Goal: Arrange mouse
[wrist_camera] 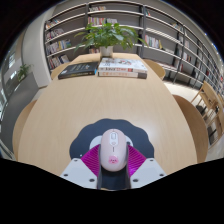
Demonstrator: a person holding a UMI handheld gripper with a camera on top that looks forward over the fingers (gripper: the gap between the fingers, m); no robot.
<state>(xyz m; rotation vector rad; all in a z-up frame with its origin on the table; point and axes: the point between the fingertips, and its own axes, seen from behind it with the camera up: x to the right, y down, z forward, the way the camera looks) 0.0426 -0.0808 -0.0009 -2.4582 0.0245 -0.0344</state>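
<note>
- The hand-held gripper [112, 160] is closed on the white mouse [112, 147], pads pressing both flanks.
- Light, rigid, smooth-shelled; likely slippery, so gripping the narrow sides suits it.

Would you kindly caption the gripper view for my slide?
Claw closed on a white mouse over a round wooden table, books beyond.

There is only one view, from a wide-angle camera riding on the claw [112, 160] and looking forward along its two fingers [93, 160], which show close at the bottom. It sits low and near the round wooden table [60, 110], facing across the top toward the far edge, where books [122, 67] and a potted plant [107, 36] stand. Beyond them, bookshelves [165, 35] curve around the room.
</note>
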